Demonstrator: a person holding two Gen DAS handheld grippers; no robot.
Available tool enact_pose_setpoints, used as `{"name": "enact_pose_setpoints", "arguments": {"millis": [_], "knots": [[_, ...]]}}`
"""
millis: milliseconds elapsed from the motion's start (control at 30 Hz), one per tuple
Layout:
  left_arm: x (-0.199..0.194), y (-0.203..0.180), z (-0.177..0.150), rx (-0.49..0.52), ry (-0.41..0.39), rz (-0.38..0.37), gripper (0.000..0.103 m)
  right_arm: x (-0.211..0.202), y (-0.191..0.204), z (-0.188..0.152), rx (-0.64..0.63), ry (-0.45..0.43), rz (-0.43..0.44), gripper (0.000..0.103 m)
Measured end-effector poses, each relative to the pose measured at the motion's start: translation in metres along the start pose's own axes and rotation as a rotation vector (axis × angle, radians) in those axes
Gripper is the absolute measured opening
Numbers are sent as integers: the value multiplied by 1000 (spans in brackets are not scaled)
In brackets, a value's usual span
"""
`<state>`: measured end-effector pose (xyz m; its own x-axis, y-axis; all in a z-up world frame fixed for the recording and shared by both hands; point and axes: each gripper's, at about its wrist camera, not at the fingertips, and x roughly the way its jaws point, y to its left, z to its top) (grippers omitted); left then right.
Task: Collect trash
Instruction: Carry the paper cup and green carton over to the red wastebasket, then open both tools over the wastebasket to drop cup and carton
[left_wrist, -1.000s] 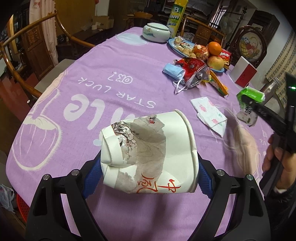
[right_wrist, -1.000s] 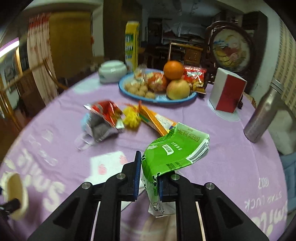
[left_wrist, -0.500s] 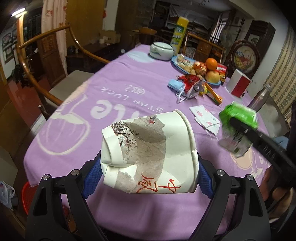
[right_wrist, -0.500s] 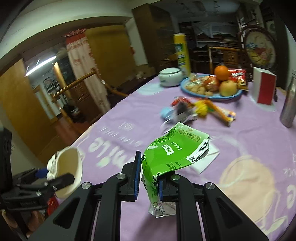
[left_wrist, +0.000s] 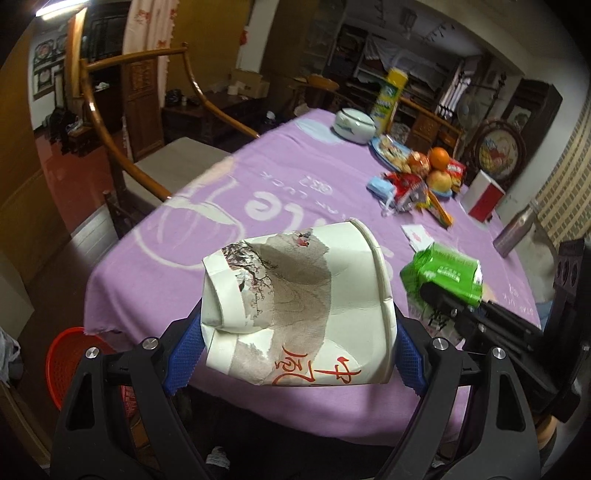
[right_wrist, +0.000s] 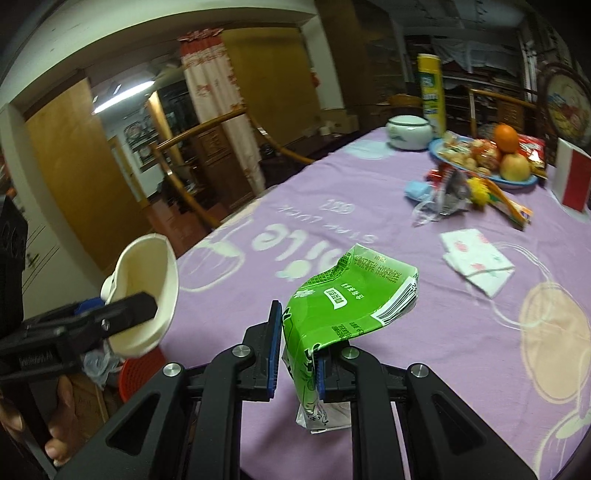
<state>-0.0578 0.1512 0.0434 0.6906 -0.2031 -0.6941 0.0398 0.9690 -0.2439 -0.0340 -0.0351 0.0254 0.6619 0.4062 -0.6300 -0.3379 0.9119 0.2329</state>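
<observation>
My left gripper is shut on a crushed white paper cup with red characters, held beyond the table's near edge; the cup also shows in the right wrist view. My right gripper is shut on a flattened green carton, held above the purple tablecloth; the carton also shows in the left wrist view. A red basket stands on the floor below the table's corner, also in the right wrist view.
On the table lie a folded tissue, a red snack wrapper with a blue mask, a fruit plate, a white jar, a red-white box and a metal bottle. A wooden chair stands at the left.
Both grippers have pulled back from the table middle toward its near left corner, each still holding its item. The red basket on the floor has come into view.
</observation>
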Motion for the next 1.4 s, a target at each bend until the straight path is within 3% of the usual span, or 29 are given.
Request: {"name": "enact_pose_setpoints", "arguments": {"millis": [333,667,967,1133,1400], "knots": [[-32,55,-7,-71,-58,71,84,13,68,0,-126,48,138,15],[-52,151,-38,-237,-30,188,84,54,160,-17,-281,157,263,15],[-47,259,-86,-434,59,325,84,107,254,-45,-457,283,361,15],[-20,319,-116,-543,159,379,84,156,295,-67,-508,394,398,16],[25,368,-161,-621,325,430,84,236,332,-113,-542,584,447,16]]}}
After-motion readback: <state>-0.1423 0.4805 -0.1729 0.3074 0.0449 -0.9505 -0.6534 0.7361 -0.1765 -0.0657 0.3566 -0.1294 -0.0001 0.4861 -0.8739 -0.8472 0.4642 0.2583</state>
